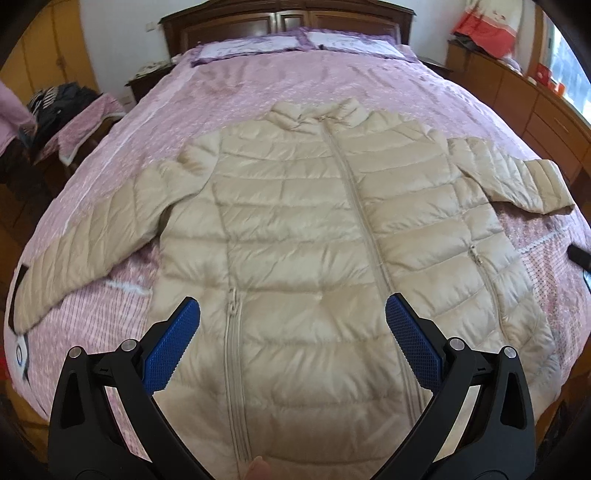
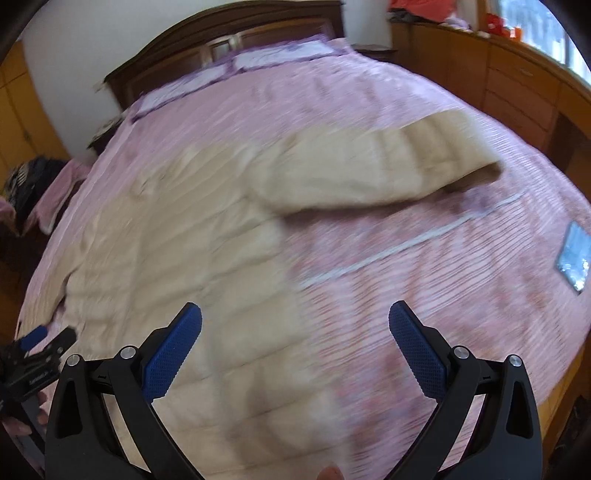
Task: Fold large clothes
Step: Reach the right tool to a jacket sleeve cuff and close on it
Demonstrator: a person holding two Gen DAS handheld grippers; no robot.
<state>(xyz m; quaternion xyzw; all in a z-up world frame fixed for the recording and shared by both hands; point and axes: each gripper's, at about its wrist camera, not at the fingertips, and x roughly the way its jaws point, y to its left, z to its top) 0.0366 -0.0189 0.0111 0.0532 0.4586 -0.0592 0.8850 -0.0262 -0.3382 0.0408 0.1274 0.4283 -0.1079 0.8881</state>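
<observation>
A beige quilted puffer jacket (image 1: pixel 303 236) lies flat and zipped on the pink bedspread (image 1: pixel 229 96), collar toward the headboard, both sleeves spread outward. My left gripper (image 1: pixel 291 314) hovers open above the jacket's lower front, with nothing between its blue pads (image 1: pixel 170 347). In the blurred right wrist view, the jacket (image 2: pixel 177 251) fills the left half and its right sleeve (image 2: pixel 388 162) stretches toward the right. My right gripper (image 2: pixel 295 317) is open above the jacket's right hem edge and the bedspread (image 2: pixel 424 258). The left gripper (image 2: pixel 40 350) shows at the far left edge of that view.
A wooden headboard (image 1: pixel 288 18) and pillows (image 1: pixel 295 42) sit at the far end. Wooden drawers (image 1: pixel 517 96) run along the right side. A stool with dark clothes (image 1: pixel 59 103) stands left of the bed. A shiny flat packet (image 2: pixel 574 256) lies on the bedspread at right.
</observation>
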